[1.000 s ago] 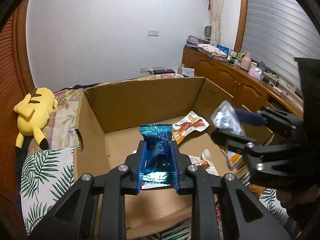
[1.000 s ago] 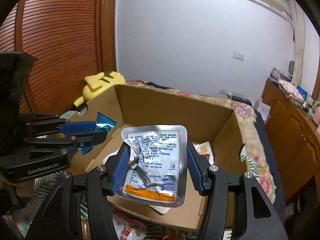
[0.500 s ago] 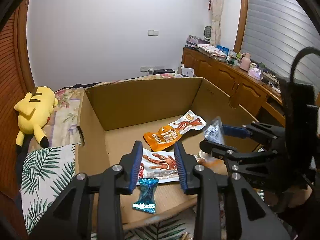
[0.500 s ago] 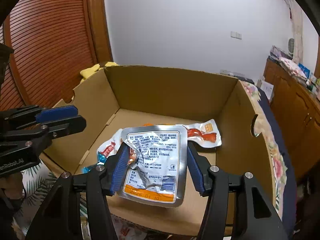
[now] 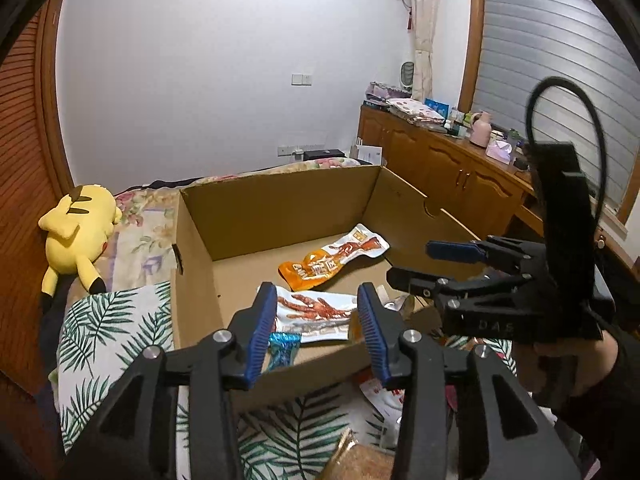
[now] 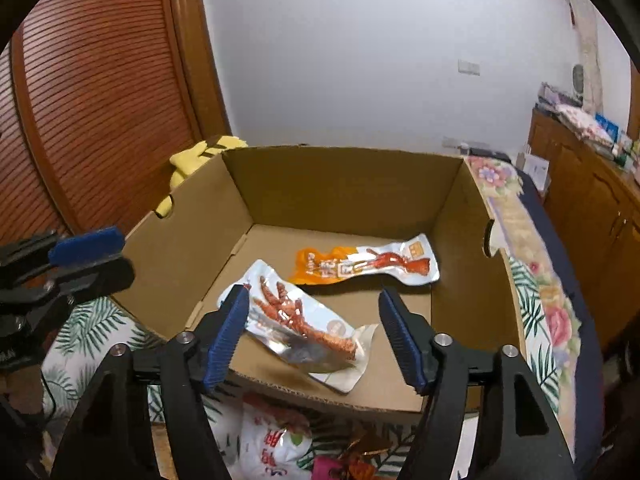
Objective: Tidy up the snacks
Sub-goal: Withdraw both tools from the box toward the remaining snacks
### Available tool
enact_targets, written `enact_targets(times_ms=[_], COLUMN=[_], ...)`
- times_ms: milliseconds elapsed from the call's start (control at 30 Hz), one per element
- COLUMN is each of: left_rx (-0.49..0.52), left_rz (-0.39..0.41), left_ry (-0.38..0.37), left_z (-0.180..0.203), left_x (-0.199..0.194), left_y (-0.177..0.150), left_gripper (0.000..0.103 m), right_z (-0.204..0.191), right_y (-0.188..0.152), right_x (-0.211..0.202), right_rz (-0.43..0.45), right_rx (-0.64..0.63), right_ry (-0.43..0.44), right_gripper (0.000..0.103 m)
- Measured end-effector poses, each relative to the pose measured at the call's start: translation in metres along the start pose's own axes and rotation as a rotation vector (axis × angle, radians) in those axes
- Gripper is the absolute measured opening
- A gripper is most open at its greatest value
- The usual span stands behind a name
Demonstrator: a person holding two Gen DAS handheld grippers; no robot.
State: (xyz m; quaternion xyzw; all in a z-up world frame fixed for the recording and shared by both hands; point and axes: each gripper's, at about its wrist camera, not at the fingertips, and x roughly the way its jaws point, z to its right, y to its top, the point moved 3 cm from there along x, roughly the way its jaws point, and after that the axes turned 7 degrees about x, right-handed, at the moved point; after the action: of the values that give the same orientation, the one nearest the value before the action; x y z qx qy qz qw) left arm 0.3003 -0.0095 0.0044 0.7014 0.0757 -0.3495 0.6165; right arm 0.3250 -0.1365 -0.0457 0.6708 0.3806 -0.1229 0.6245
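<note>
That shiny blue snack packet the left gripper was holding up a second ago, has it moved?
Yes. The blue packet has dropped from between the left gripper's opening jaws and lies just inside the cardboard box's near wall.

Cardboard box (image 6: 344,184) is open-topped w/ four upright walls; entry from above only. Floor's far-left half is bare, so a gripper could pass down there. Orange packet (image 6: 360,266) lies mid-floor, chicken-feet packet (image 6: 304,324) near the front wall, blue packet (image 5: 282,350) at the front-left corner. Right gripper (image 5: 416,264) hangs over the box's right front, blocking that side.
</note>
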Motion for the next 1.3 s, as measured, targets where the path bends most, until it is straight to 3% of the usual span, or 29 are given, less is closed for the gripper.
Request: enact_targets(times_ms=[233, 533, 833, 1300], left_rx=[0.009, 0.008, 0.013, -0.003], left_rz=[-0.009, -0.011, -0.053, -0.082], left_ry=[-0.016, -0.041, -0.050, -0.063], left_z=[0.018, 0.043, 0.063, 0.069], left_x=[-0.014, -0.026, -0.018, -0.011], left_y=[-0.015, -0.037, -0.057, -0.074], left_gripper=[0.046, 0.047, 0.047, 0.047], right_z=[0.003, 0.013, 0.053, 0.074], right_y=[-0.014, -0.070, -0.114, -0.149], right_x=[-0.037, -0.081, -0.076, -0.055], right_rz=[0.047, 0.063, 0.002, -0.093], right_rx=[0.029, 0.003, 0.104, 0.327], right_ry=[-0.014, -0.090, -0.115, -0.027], right_gripper=[0.071, 0.070, 0.070, 0.069])
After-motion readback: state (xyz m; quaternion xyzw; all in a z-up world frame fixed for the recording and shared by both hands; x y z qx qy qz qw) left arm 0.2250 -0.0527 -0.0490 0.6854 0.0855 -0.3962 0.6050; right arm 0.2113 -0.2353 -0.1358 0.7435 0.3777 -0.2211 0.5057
